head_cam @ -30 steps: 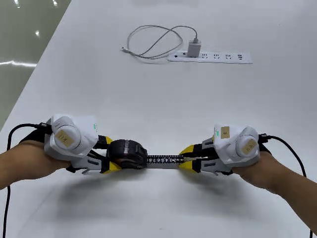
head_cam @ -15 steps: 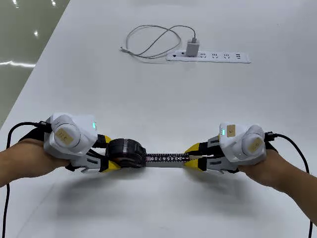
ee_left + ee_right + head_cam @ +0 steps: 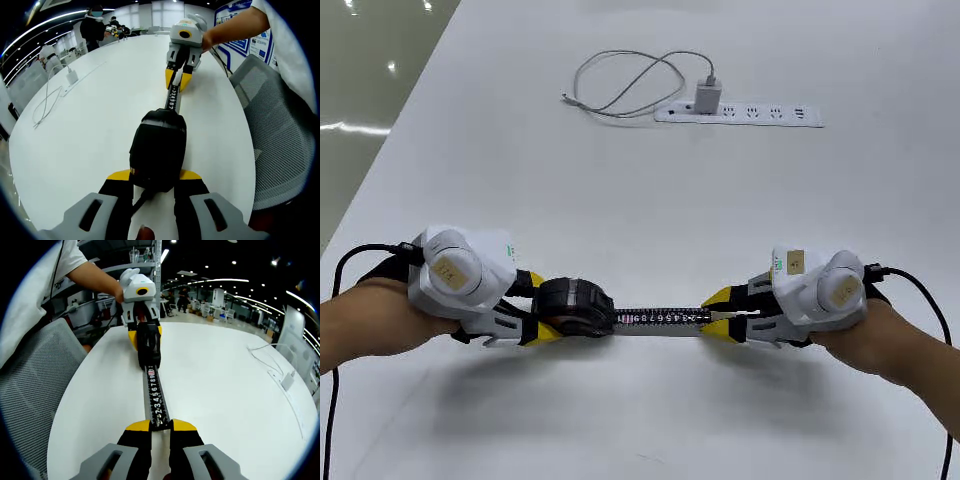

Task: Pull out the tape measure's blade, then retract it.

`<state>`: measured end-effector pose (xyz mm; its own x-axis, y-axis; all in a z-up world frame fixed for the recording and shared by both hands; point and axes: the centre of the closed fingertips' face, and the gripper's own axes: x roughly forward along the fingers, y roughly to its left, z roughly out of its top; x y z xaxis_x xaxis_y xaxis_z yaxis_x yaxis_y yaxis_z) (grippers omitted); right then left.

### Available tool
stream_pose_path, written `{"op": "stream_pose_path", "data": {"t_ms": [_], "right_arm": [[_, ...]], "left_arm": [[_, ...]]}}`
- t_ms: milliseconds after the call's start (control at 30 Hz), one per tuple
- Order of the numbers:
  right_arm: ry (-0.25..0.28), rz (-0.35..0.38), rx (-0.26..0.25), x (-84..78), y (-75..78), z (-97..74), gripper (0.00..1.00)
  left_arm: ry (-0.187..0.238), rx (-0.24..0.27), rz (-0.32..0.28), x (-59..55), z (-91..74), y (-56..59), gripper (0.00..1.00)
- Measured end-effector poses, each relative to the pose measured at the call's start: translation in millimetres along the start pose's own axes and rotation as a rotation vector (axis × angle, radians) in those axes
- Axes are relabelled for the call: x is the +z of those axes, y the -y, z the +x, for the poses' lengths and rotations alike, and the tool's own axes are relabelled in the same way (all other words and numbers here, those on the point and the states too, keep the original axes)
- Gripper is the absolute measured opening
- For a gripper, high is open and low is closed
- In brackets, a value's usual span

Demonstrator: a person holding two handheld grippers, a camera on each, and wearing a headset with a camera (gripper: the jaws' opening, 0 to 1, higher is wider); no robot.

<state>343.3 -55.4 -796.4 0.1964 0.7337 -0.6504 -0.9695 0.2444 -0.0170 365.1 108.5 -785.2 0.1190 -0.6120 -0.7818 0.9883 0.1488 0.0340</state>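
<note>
A black tape measure (image 3: pixel 576 307) rests low over the white table, clamped in my left gripper (image 3: pixel 542 312), which is shut on its case (image 3: pixel 158 150). Its numbered blade (image 3: pixel 662 318) runs rightward to my right gripper (image 3: pixel 720 314), which is shut on the blade's tip (image 3: pixel 156 424). In the right gripper view the blade (image 3: pixel 154 397) stretches from the yellow-tipped jaws to the case (image 3: pixel 149 345) and the left gripper (image 3: pixel 138 332). In the left gripper view the right gripper (image 3: pixel 177 77) pinches the far end of the blade (image 3: pixel 172 97).
A white power strip (image 3: pixel 740 113) with a charger and a looped white cable (image 3: pixel 620 82) lies at the back of the table (image 3: pixel 650 200). A mesh chair (image 3: pixel 270 125) stands by the table edge. People stand far off in the room.
My right gripper has moved to the right, drawing more of the blade out of the case. The left gripper and case have stayed in place.
</note>
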Motion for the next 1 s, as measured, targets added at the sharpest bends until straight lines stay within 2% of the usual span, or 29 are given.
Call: {"op": "stream_pose_path", "data": {"t_ms": [1000], "right_arm": [[-0.046, 0.009, -0.032, -22.7, 3.4, -29.3, 0.08]], "left_arm": [[-0.003, 0.001, 0.000, 0.3, -0.4, 0.3, 0.26]]}}
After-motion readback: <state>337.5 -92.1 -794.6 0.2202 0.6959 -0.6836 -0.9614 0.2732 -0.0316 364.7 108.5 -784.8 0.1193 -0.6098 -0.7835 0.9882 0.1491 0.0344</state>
